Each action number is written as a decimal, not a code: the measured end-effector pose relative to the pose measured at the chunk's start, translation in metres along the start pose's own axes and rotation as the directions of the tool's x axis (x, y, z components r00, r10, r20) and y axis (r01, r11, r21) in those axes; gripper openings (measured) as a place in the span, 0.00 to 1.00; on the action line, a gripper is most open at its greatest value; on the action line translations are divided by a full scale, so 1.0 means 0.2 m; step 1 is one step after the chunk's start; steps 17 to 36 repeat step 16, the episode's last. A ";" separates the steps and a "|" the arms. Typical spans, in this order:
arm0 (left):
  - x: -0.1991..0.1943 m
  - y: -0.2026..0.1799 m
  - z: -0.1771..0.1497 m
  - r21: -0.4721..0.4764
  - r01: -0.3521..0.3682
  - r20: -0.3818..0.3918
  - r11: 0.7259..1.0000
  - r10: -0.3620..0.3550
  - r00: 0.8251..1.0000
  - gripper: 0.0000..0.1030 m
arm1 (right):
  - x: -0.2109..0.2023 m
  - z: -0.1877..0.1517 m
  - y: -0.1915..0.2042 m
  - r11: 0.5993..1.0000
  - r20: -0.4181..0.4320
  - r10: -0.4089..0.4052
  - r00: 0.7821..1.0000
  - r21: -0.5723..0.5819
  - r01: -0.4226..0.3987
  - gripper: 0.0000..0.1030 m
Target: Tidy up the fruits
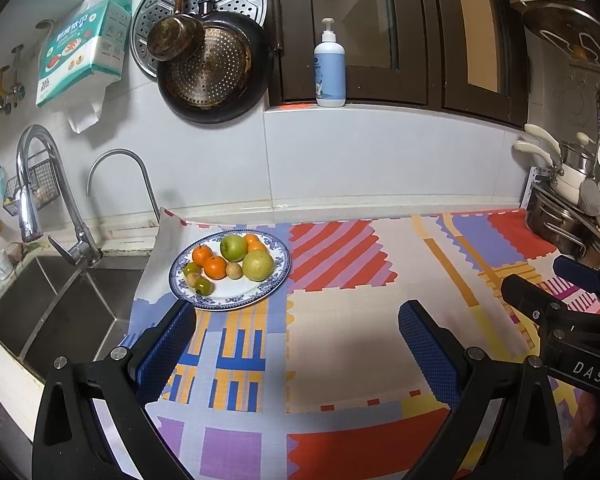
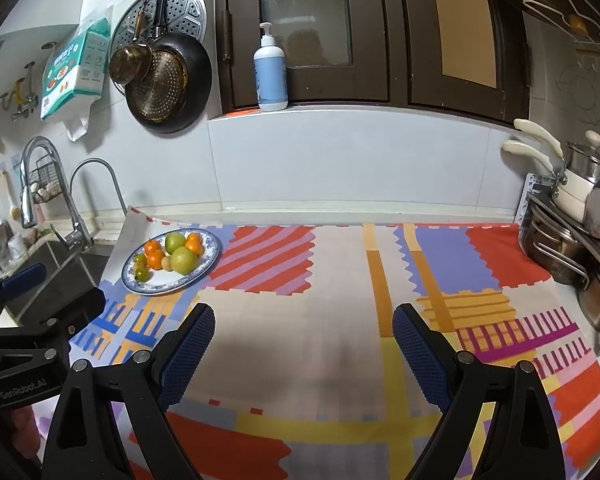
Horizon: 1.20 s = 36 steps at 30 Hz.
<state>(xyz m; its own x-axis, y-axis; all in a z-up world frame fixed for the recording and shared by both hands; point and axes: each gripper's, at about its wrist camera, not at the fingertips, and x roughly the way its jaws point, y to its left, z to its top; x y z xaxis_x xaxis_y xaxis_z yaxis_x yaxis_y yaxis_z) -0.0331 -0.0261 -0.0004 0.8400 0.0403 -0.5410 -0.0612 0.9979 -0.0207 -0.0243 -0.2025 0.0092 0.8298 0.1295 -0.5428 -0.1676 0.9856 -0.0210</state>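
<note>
I see the blue-and-white patterned plate (image 1: 278, 276) of oranges and green fruits (image 1: 233, 258) at the far left of the bench, on the colourful patchwork cloth (image 1: 340, 320), just beside the steel sink (image 1: 60, 312). Nothing stands between it and my left claw (image 1: 298, 330). The fruits are round; their pile runs left-right. Both the left claw and the right claw (image 2: 304, 332) are released, holding nothing.

Plate (image 1: 278, 276) of fruit (image 1: 258, 265) on mat (image 1: 340, 320), sink (image 1: 60, 312) left, pots (image 1: 568, 232) right.

"DAS" on right gripper (image 1: 580, 292) body; "GenRobot.AI" on left gripper (image 2: 32, 292) body.
</note>
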 end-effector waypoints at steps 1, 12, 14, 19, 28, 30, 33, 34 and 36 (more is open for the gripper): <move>0.00 0.00 0.00 0.001 0.001 -0.002 1.000 -0.001 1.000 1.00 | 0.00 0.00 0.00 1.000 -0.001 -0.001 1.000 -0.002 0.001 0.88; 0.02 -0.01 0.01 0.001 0.007 -0.009 1.000 -0.007 1.000 1.00 | 0.03 0.00 -0.01 1.000 -0.011 0.002 1.000 0.001 -0.002 0.88; 0.03 -0.01 0.01 0.002 0.008 -0.013 1.000 -0.008 1.000 1.00 | 0.03 0.00 -0.01 1.000 -0.012 0.001 1.000 -0.001 -0.001 0.88; 0.04 -0.01 0.01 0.001 0.008 -0.016 1.000 -0.008 1.000 1.00 | 0.04 0.01 -0.01 1.000 -0.016 0.003 1.000 -0.002 -0.003 0.88; 0.04 -0.01 0.01 0.001 0.008 -0.016 1.000 -0.008 1.000 1.00 | 0.04 0.01 -0.01 1.000 -0.016 0.003 1.000 -0.002 -0.003 0.88; 0.04 -0.01 0.01 0.001 0.008 -0.016 1.000 -0.008 1.000 1.00 | 0.04 0.01 -0.01 1.000 -0.016 0.003 1.000 -0.002 -0.003 0.88; 0.04 -0.01 0.01 0.001 0.008 -0.016 1.000 -0.008 1.000 1.00 | 0.04 0.01 -0.01 1.000 -0.016 0.003 1.000 -0.002 -0.003 0.88; 0.04 -0.01 0.01 0.001 0.008 -0.016 1.000 -0.008 1.000 1.00 | 0.04 0.01 -0.01 1.000 -0.016 0.003 1.000 -0.002 -0.003 0.88; 0.04 -0.01 0.01 0.001 0.008 -0.016 1.000 -0.008 1.000 1.00 | 0.04 0.01 -0.01 1.000 -0.016 0.003 1.000 -0.002 -0.003 0.88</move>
